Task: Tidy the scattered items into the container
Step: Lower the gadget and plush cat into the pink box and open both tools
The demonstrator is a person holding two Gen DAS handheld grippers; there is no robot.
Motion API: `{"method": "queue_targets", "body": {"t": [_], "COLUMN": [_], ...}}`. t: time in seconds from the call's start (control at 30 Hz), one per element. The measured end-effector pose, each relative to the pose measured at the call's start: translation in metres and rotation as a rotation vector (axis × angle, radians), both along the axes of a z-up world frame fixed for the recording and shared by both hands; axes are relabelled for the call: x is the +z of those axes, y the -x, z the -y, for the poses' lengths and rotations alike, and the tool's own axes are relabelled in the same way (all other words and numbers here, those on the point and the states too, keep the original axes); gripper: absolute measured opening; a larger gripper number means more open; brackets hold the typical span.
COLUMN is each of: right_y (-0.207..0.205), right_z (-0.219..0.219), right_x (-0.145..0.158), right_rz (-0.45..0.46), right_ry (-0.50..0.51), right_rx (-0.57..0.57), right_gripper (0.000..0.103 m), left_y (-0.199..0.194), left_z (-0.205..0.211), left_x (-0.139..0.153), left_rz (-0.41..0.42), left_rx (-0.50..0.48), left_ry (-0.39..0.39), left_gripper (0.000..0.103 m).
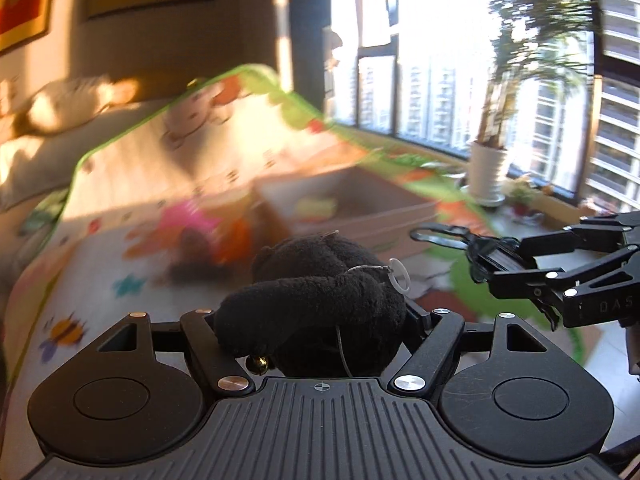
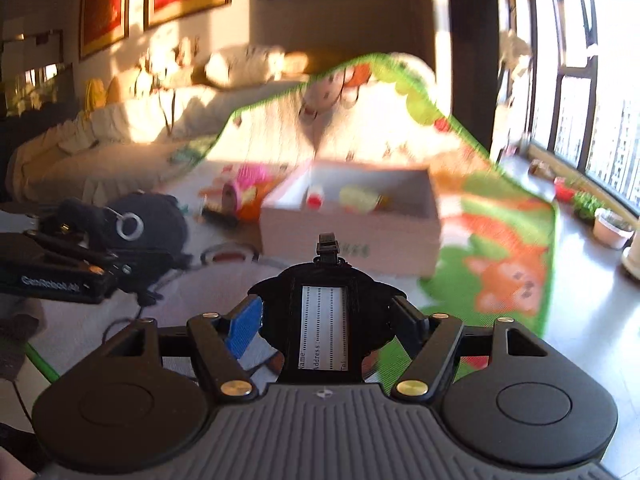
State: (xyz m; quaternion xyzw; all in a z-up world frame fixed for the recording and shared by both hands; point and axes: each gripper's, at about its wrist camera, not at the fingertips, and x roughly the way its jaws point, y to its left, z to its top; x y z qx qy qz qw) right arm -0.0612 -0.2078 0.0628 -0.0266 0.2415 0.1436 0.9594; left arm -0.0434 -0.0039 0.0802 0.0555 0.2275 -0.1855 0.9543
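Observation:
My left gripper (image 1: 316,316) is shut on a black plush toy (image 1: 320,292) with a white ring and a small bell, held above the play mat; it also shows in the right wrist view (image 2: 148,224). My right gripper (image 2: 324,320) is shut on a black luggage tag (image 2: 324,324) with a white address card; the tag's strap (image 1: 440,236) shows in the left wrist view. The cardboard box (image 2: 352,236) stands ahead on the mat, also in the left wrist view (image 1: 384,224), holding a yellow toy (image 2: 360,198) and a small white and red item (image 2: 315,196).
A pink and orange toy (image 2: 248,192) lies on the colourful play mat (image 2: 500,240) left of the box. A sofa (image 2: 100,148) runs along the back wall. Potted plants (image 1: 488,160) stand by the windows on the right.

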Motion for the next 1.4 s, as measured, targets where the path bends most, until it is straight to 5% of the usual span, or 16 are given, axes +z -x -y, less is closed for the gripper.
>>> {"method": "queue_targets", "body": {"t": [0.27,0.43,0.53,0.63,0.9,1.07,1.23,1.4], "right_y": [-0.033,-0.119,-0.175,-0.21,-0.207,-0.194,-0.201,-0.241], "right_z": [0.025,0.037,0.039,0.042,0.038,0.002,-0.036,-0.067], "right_x": [0.045,0.057,0.054,0.041,0.009,-0.001,0.004,-0.001], "right_rz": [0.101,0.038,-0.03,-0.082,-0.102,-0.09,-0.071,-0.153], "right_ry": [-0.08,-0.195,-0.246,-0.275,-0.215,-0.045,0.01,0.013], "right_rx": [-0.033,-0.051,-0.076,-0.11,-0.137,-0.086,-0.011,0.059], "right_gripper": [0.071,0.071,0.071,0.075,0.084,0.088,0.089,0.086], "left_y": [-0.045,-0.119,-0.167,-0.191,-0.14,-0.118,-0.117,-0.115], "left_z": [0.041,0.053,0.054,0.043,-0.005,-0.034,-0.066,-0.075], "left_x": [0.027,0.027,0.022,0.01,-0.034,-0.059,-0.066,-0.065], "left_rz": [0.125,0.16,0.152,0.092,-0.018,-0.071,-0.123,-0.114], "left_rx": [-0.099,-0.11,-0.131,-0.123,-0.086,-0.011,0.046,0.02], "left_ry": [-0.035,-0.015,0.012,0.04,0.054,0.003,0.157,0.28], "left_gripper": [0.079,0.079,0.1,0.099,0.103,0.103,0.103,0.103]}}
